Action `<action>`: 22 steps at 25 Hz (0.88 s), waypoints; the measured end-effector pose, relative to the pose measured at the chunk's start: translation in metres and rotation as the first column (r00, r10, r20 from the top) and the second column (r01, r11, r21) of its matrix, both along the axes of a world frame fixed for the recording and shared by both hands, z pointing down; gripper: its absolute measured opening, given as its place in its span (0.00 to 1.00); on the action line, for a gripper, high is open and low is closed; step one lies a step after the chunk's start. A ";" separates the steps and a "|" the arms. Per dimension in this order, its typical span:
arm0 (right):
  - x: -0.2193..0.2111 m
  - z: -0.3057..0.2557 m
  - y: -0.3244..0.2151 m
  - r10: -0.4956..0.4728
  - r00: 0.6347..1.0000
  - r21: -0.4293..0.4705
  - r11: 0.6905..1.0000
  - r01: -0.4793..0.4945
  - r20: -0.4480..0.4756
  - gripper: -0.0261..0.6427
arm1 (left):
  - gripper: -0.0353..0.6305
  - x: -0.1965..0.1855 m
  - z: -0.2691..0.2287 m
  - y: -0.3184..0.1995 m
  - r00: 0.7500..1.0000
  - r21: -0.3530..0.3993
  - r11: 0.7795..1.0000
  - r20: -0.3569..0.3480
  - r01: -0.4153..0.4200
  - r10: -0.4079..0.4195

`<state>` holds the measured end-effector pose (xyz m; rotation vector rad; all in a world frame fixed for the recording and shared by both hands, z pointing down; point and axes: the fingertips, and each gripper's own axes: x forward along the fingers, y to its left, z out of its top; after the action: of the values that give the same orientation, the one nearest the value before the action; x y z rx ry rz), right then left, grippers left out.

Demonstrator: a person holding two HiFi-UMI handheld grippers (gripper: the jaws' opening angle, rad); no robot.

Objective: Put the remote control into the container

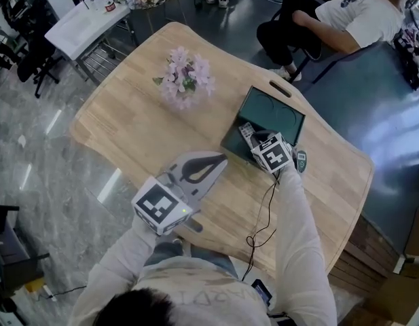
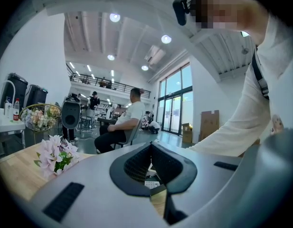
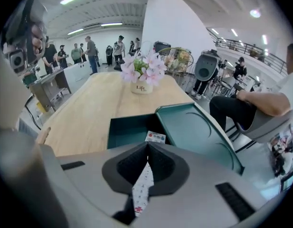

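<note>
Now your right claw has its jaws pressed together with nothing pinched between them. Directly beneath it, and showing just past its tips, lies the remote, buttons up inside the box, whose lid lies open on the claw's right. Your left claw is closed and empty too, over the table, with flowers off to its left.

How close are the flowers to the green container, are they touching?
Apart. The head view shows a stretch of bare wooden table between the flowers and the green container.
</note>
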<state>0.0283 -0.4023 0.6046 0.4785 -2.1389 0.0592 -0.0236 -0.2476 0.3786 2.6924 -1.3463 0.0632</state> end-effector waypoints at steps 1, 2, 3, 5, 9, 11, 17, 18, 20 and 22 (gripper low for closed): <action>0.000 -0.006 0.002 0.011 1.000 0.003 1.000 -0.011 0.025 0.07 | 0.07 0.001 -0.002 0.002 1.000 0.002 1.000 0.003 -0.004 0.004; 0.000 -0.013 0.004 0.022 0.998 0.006 1.000 -0.022 0.051 0.06 | 0.07 0.002 -0.004 0.004 1.000 0.003 1.000 0.007 -0.007 0.007; 0.000 -0.020 0.008 0.032 0.996 0.010 0.999 -0.033 0.078 0.06 | 0.07 0.003 -0.006 0.006 1.000 0.003 1.000 0.010 -0.010 0.010; 0.001 -0.035 0.014 0.052 0.990 0.026 0.998 -0.056 0.134 0.06 | 0.07 0.006 -0.008 0.009 1.000 0.009 1.000 0.016 -0.020 0.020; 0.005 -0.071 0.031 0.091 0.963 0.067 0.992 -0.111 0.255 0.06 | 0.07 0.017 -0.012 0.015 0.997 0.030 0.998 0.046 -0.064 0.062; 0.006 -0.091 0.046 0.103 0.941 0.080 0.988 -0.136 0.323 0.06 | 0.07 0.022 -0.014 0.020 0.996 0.033 0.996 0.051 -0.080 0.079; 0.018 -0.161 0.094 0.127 0.855 0.126 0.968 -0.218 0.502 0.06 | 0.07 0.042 -0.023 0.032 0.987 0.062 0.987 0.070 -0.149 0.145; 0.021 -0.172 0.104 0.130 0.839 0.129 0.964 -0.232 0.529 0.06 | 0.07 0.046 -0.026 0.035 0.985 0.068 0.985 0.069 -0.161 0.157; 0.026 -0.192 0.124 0.136 0.807 0.135 0.957 -0.258 0.575 0.06 | 0.07 0.053 -0.031 0.041 0.981 0.080 0.979 0.067 -0.187 0.182; 0.030 -0.209 0.144 0.141 0.777 0.141 0.949 -0.283 0.614 0.06 | 0.07 0.058 -0.034 0.047 0.977 0.090 0.974 0.065 -0.207 0.202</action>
<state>0.0585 -0.2583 0.3959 0.9412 -2.7204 0.1076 0.0348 -0.2005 0.3443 2.9231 -1.1071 0.0968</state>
